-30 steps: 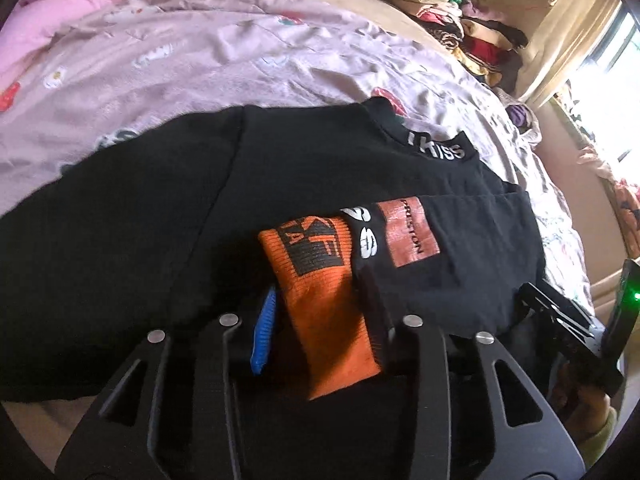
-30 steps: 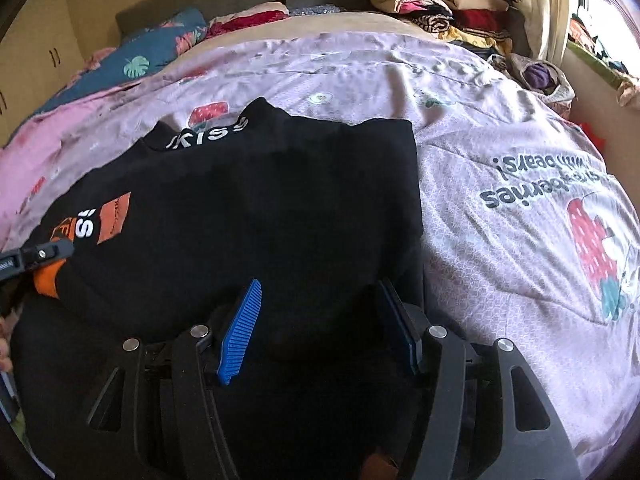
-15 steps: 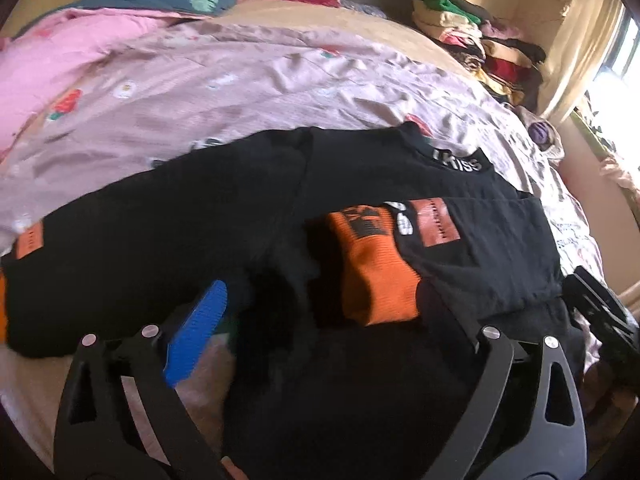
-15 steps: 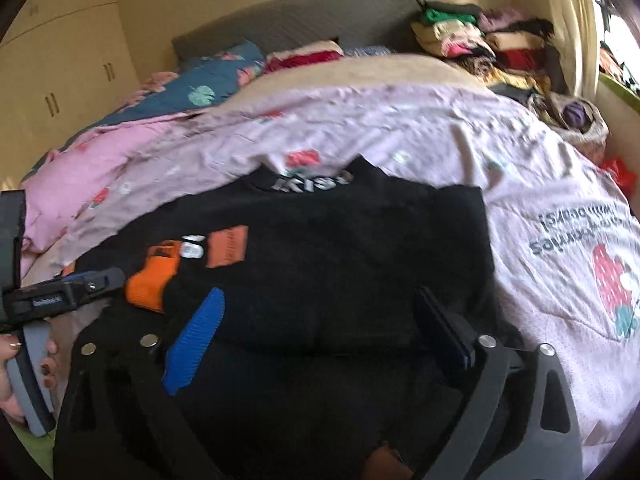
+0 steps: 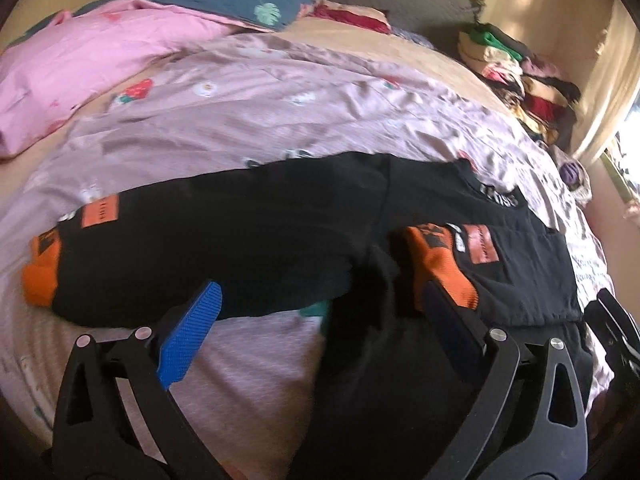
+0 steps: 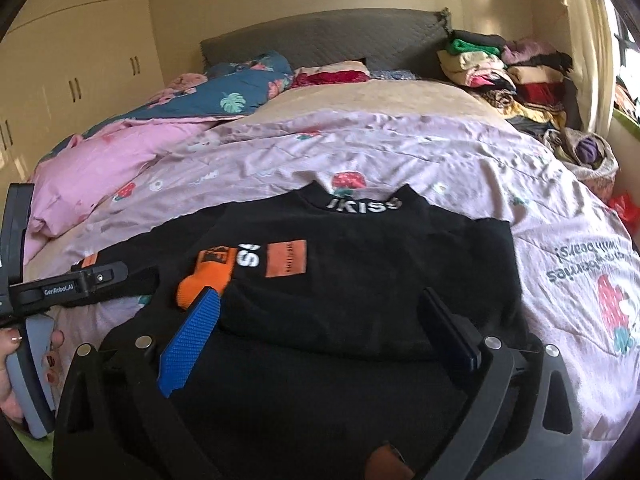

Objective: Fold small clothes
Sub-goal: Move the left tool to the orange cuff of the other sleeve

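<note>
I am holding both grippers tilted down over the bed, well above the cloth. The left gripper is standing wide open with nothing between its blue pads; the right gripper is spread just as wide and empty too. In the right wrist view my left hand is wrapping the grey handle at the frame's left edge, its tool reaching in over the black sweater.

A second ago both sets of jaws were much narrower and sitting low on the fabric, the left one pinching around the orange cuff. Now both are released and pulled back and up, so far more of the bed is showing, including the headboard and wardrobe.

The sweater is lying on the lilac duvet, collar lettering toward the headboard. One sleeve is folded across the chest with its orange cuff resting on the body; the other sleeve is stretching out flat to the left in the left wrist view. There is open duvet on both sides of the garment. The stacked clothes are sitting far off at the bed's right corner, and the pink quilt is bunching along the left edge.
</note>
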{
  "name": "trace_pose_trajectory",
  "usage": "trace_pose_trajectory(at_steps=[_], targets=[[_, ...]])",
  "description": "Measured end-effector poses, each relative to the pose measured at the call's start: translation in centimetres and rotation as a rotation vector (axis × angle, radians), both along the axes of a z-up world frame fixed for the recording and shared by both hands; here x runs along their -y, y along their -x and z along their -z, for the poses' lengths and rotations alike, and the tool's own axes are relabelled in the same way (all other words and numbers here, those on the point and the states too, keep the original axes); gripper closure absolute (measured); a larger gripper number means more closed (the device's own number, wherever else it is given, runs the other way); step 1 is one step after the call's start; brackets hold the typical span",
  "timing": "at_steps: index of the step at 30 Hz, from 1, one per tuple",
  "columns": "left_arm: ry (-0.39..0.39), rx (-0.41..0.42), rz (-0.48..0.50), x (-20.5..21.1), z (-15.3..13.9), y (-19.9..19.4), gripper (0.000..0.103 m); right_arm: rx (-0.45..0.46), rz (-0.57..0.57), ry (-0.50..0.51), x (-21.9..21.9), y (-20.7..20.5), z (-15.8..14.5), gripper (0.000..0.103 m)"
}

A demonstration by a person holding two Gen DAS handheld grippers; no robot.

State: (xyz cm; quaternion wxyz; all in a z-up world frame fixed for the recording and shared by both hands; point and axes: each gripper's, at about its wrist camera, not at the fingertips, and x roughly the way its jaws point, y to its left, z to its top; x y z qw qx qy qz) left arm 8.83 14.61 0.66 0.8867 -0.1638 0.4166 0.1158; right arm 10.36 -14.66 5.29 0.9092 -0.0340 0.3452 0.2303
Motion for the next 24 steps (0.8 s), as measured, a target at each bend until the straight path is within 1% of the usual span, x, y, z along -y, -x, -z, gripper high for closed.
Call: trace_pose_trajectory(at_steps=[3, 7, 13, 17, 20, 24], targets=[[0.009, 0.001, -0.031, -0.9, 0.1, 0.6, 0.010, 0.007, -0.029, 0.011, -1.5, 0.3, -0.2, 0.005], [-0.008, -0.007, -0.070, -1.9, 0.1, 1.2, 0.010, 0.017, -0.073, 0.031, -3.6, 0.7, -0.7, 0.005], [0.002, -0.001, -0.159, -4.4, 0.0, 2.6, 0.010, 0.025, -0.134, 0.052, -6.9, 1.2, -1.2, 0.005], [0.027, -0.011, -0.201, -6.0, 0.2, 3.2, 0.010, 0.021, -0.171, 0.062, -9.1, 1.6, -1.2, 0.005], [0.020, -0.026, -0.253, -7.3, 0.4, 3.8, 0.010, 0.015, -0.194, 0.074, -10.7, 1.8, -1.1, 0.005], [0.030, -0.051, -0.314, -8.8, 0.9, 4.4, 0.009, 0.014, -0.228, 0.083, -12.7, 1.9, -1.2, 0.005]])
